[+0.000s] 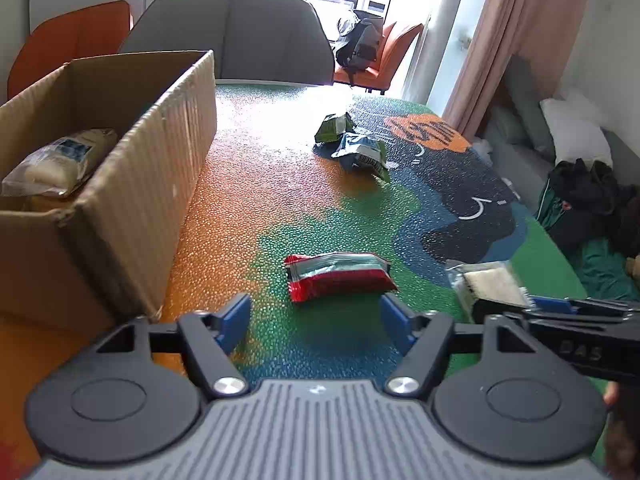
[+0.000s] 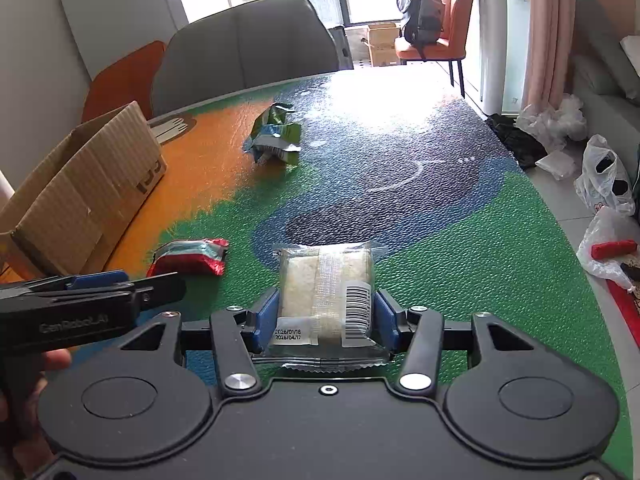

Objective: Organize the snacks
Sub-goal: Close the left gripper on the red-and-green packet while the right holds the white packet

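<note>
My right gripper [image 2: 326,318] is shut on a clear packet of pale rice cake [image 2: 326,280], its blue pads pressed on both sides. That packet [image 1: 490,282] also shows at the right of the left wrist view, with the right gripper [image 1: 560,312] on it. My left gripper [image 1: 316,320] stands open just short of a red and silver snack packet [image 1: 338,276] lying flat on the table mat; nothing is between its pads. The same red packet [image 2: 188,260] lies left of the rice cake. A cardboard box [image 1: 132,184] on the left holds one clear packet [image 1: 60,164].
Two crumpled green snack bags [image 1: 354,146] lie farther back on the colourful table mat [image 1: 260,184]. A grey chair [image 1: 232,36] and an orange chair [image 1: 72,40] stand behind the table. Plastic bags [image 2: 604,176] and clothes lie on the floor to the right.
</note>
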Demonstrator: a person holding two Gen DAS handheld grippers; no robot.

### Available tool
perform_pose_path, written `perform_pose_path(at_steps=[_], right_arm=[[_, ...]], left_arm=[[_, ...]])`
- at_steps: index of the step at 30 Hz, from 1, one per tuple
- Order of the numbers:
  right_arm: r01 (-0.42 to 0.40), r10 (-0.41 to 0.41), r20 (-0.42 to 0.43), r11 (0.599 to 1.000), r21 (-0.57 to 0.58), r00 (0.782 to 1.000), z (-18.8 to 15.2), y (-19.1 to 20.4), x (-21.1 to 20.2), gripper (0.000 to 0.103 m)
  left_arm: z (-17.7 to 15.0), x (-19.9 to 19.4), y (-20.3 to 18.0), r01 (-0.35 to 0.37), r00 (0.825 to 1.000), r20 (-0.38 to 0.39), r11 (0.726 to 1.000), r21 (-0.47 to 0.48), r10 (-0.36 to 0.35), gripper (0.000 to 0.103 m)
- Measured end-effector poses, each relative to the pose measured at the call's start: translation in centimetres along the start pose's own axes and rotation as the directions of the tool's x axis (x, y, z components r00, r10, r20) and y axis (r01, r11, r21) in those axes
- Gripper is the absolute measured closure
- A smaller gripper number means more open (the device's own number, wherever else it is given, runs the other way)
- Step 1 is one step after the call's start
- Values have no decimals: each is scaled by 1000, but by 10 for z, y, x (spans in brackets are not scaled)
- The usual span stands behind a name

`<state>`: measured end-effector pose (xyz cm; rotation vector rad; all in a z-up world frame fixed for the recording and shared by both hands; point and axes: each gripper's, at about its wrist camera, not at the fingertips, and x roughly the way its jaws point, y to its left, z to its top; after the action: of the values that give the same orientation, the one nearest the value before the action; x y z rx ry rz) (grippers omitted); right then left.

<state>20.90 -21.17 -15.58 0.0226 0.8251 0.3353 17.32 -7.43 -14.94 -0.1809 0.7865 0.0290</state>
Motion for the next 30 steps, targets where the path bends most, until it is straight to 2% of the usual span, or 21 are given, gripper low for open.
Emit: perform_pose_path(at_steps=[6,13,17,20,22,30], right_arm=[[-1,1,2,1000,3,1000,4,-6,3,53],[-18,18,9,1000,5,1000,7,-14,4,51],[-34,34,16,999,10,999,8,-19,4,48],[-40,40,15,999,12,999,9,-21,4,48],[-41,41,13,999,10,999,9,-22,3,48],[-17,17,16,1000,-13,1000,8,-14,4,46]], left_arm=[[4,12,-12,-53,999,3,996,66,53,22],[4,22,-26,-130,991,36,987,91,127,21],[6,26,-34,-110,993,49,987,118,104,22],[7,27,-36,-102,994,59,987,125,95,28],[7,27,-38,-98,994,66,987,131,90,35],[0,18,-44,-28,998,56,986,162,19,46]])
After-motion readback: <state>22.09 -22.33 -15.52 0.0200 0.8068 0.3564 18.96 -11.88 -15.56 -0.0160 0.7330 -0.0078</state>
